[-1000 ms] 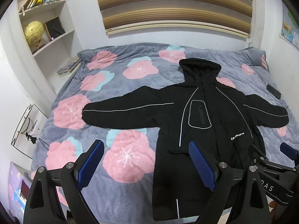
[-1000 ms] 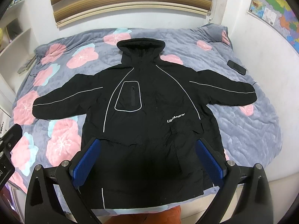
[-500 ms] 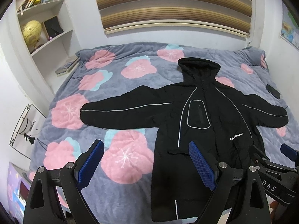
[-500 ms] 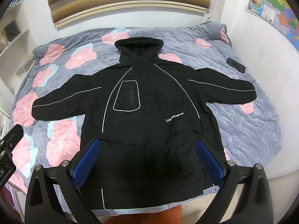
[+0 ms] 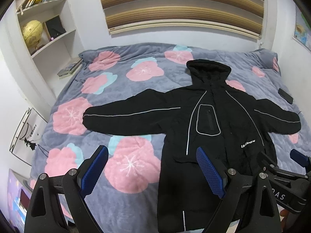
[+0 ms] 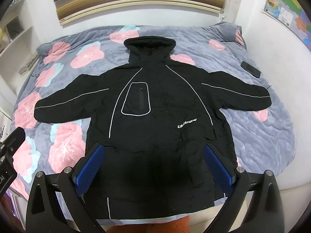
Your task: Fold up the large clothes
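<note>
A black hooded jacket [image 6: 155, 104] with thin white piping lies flat, front up, on the bed, both sleeves spread out sideways and the hood toward the far wall. It also shows in the left wrist view [image 5: 213, 124]. My left gripper [image 5: 152, 171] is open and empty, held above the bed's near left part beside the jacket's lower left edge. My right gripper [image 6: 154, 165] is open and empty, held above the jacket's lower half. The right gripper's body shows at the right of the left wrist view [image 5: 281, 184].
The bed [image 5: 116, 89] has a grey quilt with pink flowers. A dark phone [image 6: 250, 69] lies on the quilt near the right sleeve. Shelves with a globe [image 5: 32, 32] and books stand at the left wall. A map [image 6: 285, 5] hangs on the right wall.
Both grippers have shifted slightly, so the jacket sits a little lower and to the left in the views. The jacket has not moved. Both grippers stay open.
</note>
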Available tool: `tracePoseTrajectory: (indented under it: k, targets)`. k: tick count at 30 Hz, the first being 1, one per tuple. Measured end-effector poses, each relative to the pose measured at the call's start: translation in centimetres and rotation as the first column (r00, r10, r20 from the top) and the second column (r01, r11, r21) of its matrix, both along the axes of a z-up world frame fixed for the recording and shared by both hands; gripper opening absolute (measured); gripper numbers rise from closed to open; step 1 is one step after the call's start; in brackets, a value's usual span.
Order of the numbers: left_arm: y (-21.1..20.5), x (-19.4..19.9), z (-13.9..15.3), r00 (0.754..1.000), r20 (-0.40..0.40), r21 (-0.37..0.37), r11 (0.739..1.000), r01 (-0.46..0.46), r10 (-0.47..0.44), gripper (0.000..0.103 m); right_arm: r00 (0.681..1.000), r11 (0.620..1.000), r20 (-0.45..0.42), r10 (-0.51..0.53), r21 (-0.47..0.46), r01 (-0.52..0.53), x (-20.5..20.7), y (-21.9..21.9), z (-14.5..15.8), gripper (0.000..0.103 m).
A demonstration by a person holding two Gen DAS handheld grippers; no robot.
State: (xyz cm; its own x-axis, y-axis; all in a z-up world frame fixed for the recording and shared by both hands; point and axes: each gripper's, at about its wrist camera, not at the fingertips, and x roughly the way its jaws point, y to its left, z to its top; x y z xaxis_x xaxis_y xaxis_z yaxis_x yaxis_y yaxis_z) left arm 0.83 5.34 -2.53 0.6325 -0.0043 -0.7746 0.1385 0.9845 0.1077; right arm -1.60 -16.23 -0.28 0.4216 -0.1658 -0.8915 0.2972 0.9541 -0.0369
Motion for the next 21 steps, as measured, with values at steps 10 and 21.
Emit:
tracePoseTrajectory:
  k: [10, 21]
  targets:
    - [0.2, 0.6, -0.1, 1.0, 0.001, -0.002, 1.0, -0.008, 0.008, 0.093, 1.0, 1.0, -0.005, 0.017, -0.002, -0.017, 0.8, 0.4, -0.2, 0.102]
    - [0.0, 4.8, -1.3, 0.999, -0.048, -0.061, 0.998, -0.013, 0.01, 0.093, 1.0, 0.999, -0.004, 0.021, -0.033, -0.021, 3.4, 0.0, -0.3, 0.102]
